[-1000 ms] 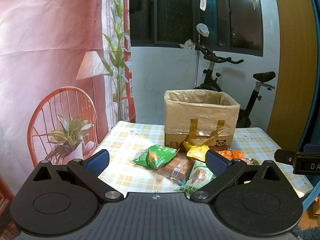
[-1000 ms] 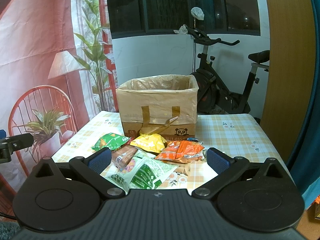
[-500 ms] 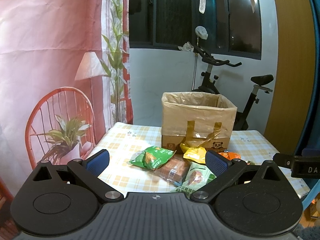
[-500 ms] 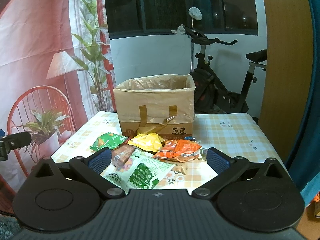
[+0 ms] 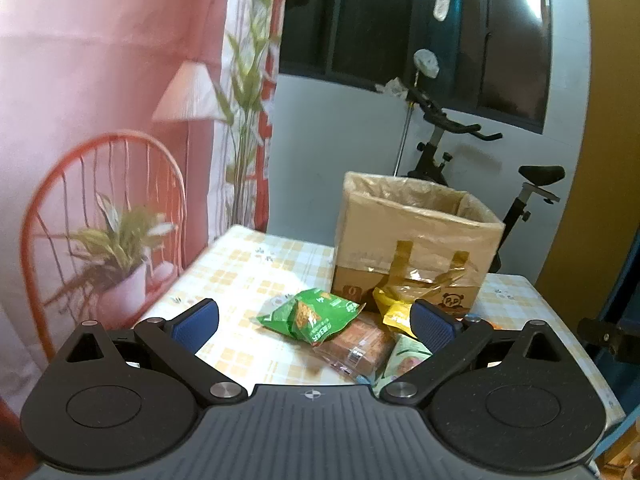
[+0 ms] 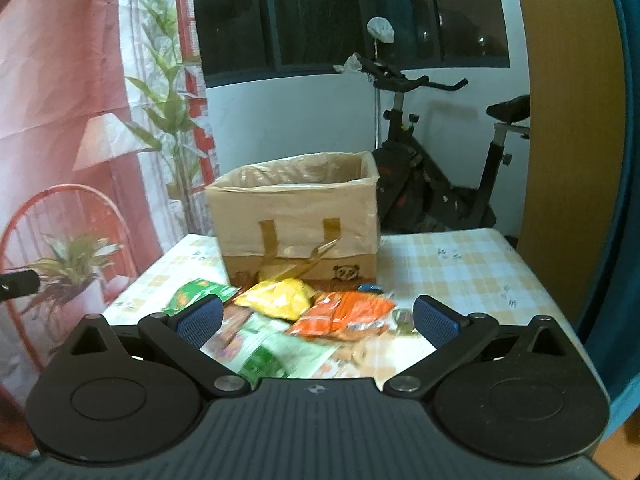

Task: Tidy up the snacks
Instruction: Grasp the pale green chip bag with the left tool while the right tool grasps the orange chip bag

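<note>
Snack packets are lying heaped on the checked tablecloth (image 5: 248, 276) just in front of an open cardboard box (image 5: 416, 240) lined with clear plastic: a green packet (image 5: 316, 314) at the left, a brown wrapped cake (image 5: 356, 346) touching it, a yellow packet (image 6: 280, 298), an orange packet (image 6: 344, 314) and a pale green-and-white packet (image 6: 276, 354) nearest the cameras. Compared with a second ago, both cameras are sitting nearer the pile, and the left view is tilting. A panda logo is showing on the box front; packet lettering is too blurred to read. The left gripper (image 5: 314, 322) and right gripper (image 6: 318, 318) are hovering spread wide, holding nothing. An exercise bike (image 6: 440, 160) is standing behind.
</note>
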`<state>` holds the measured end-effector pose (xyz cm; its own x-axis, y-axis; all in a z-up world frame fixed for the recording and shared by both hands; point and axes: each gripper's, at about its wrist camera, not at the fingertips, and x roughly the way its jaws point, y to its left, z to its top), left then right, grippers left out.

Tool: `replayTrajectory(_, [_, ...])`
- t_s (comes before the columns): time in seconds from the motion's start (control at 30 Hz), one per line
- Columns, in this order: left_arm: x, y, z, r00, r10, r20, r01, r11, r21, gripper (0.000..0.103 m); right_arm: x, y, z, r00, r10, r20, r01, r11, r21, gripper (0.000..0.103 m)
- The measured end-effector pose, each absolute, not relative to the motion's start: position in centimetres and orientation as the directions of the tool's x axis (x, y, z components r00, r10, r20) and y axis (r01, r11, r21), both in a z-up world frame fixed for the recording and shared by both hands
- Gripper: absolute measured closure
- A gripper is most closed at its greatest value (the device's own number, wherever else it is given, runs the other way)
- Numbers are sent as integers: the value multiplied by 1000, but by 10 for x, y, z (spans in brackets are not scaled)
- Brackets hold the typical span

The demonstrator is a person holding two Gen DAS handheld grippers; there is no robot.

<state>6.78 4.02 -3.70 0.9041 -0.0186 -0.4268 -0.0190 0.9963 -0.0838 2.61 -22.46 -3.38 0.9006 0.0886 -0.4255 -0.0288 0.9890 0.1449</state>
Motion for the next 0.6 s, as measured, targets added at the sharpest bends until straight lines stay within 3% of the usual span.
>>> replayTrajectory(0.13, [98,37,-60,889,-51,-455,0,994,-111,1,55,-225,-51,887,85,-455,-33,992,122,0])
replayTrajectory(0.6, [173,-35,-133,769,-283,-573,279,955,-98,3,128,-245,-112,816,37,-577,20,996,91,0])
